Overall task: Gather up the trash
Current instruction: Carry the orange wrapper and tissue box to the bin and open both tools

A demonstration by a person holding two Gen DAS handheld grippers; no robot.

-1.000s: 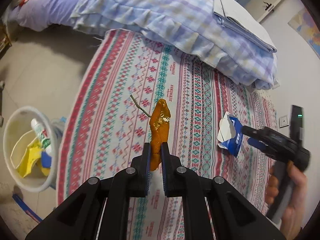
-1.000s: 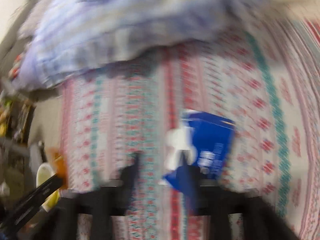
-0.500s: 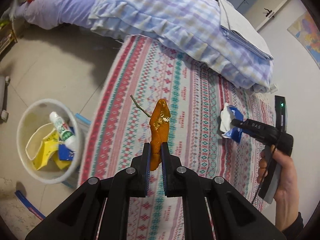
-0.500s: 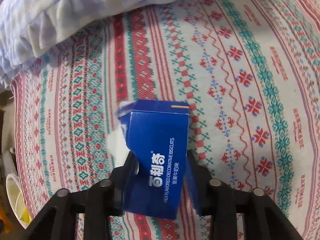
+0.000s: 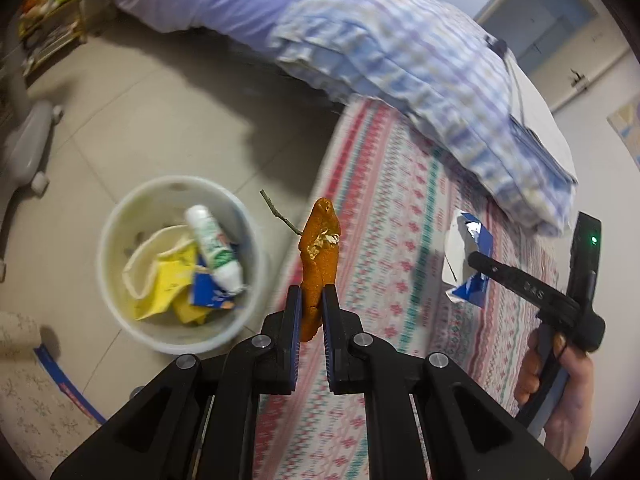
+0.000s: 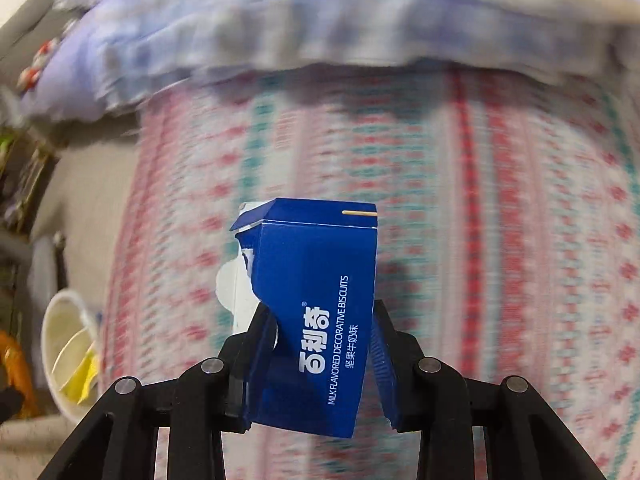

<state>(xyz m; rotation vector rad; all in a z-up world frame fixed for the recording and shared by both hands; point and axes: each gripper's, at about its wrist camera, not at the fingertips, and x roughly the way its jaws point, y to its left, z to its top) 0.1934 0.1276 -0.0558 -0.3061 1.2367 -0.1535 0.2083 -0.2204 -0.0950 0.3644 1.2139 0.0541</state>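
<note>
My left gripper (image 5: 310, 304) is shut on an orange peel (image 5: 320, 248) with a thin stem, held in the air just right of the white trash bin (image 5: 120, 312). The bin holds a white tube (image 5: 214, 250), yellow wrappers and a blue packet. My right gripper (image 6: 318, 330) is shut on a torn blue biscuit box (image 6: 316, 280), lifted above the patterned rug (image 6: 500, 220). The box (image 5: 470, 264) and right gripper (image 5: 480, 262) also show at the right of the left wrist view. The bin (image 6: 66, 356) shows at the lower left of the right wrist view.
A bed with a lilac sheet and checked quilt (image 5: 400, 64) runs along the far side. The rug (image 5: 392, 208) lies beside the grey tiled floor (image 5: 140, 120). A grey chair base (image 5: 24, 144) stands far left. A floral mat (image 5: 28, 400) lies near the bin.
My left gripper has swung left with the peel, so the bin is now closer and more central. My right gripper has lifted the biscuit box off the rug and turned towards the bin.
</note>
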